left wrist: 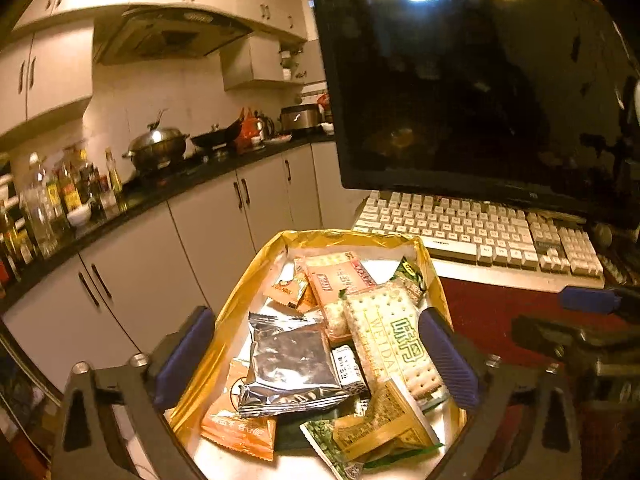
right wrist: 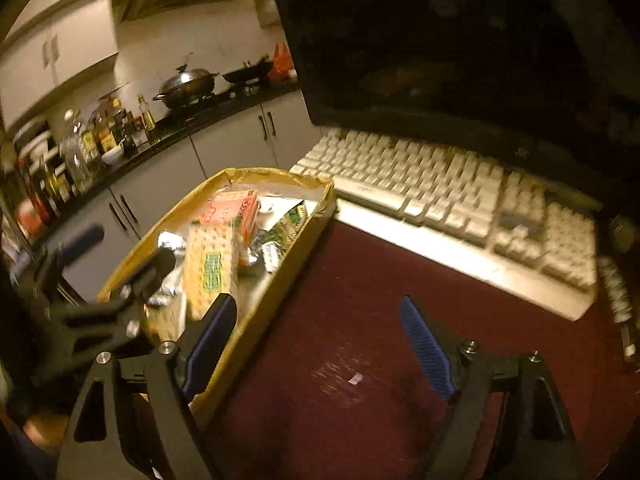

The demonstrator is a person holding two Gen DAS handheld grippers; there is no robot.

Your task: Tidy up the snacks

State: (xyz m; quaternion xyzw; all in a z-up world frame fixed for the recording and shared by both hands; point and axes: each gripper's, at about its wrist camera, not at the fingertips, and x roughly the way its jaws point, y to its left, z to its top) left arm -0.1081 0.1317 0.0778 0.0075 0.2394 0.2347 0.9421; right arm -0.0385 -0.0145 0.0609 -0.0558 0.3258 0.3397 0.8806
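Both claws released w/ nothing held, left gripper (left wrist: 316, 356) over the snacks (left wrist: 344, 344) piled in the gold tray (left wrist: 236, 304) at frame centre, right gripper (right wrist: 320, 344) over bare table (right wrist: 360, 280) lower right; I judge drop-off done, next I need another snack to fetch.

The left tool (left wrist: 316, 354) hangs wide open over the gold-rimmed tray (left wrist: 240, 300) — nothing between its blue pads. Inside lie a silver foil packet (left wrist: 288, 364), a cracker pack (left wrist: 394, 340) and an orange packet (left wrist: 236, 428) — heaped together. Beyond, a white keyboard (left wrist: 480, 232) under a dark monitor (left wrist: 472, 80).
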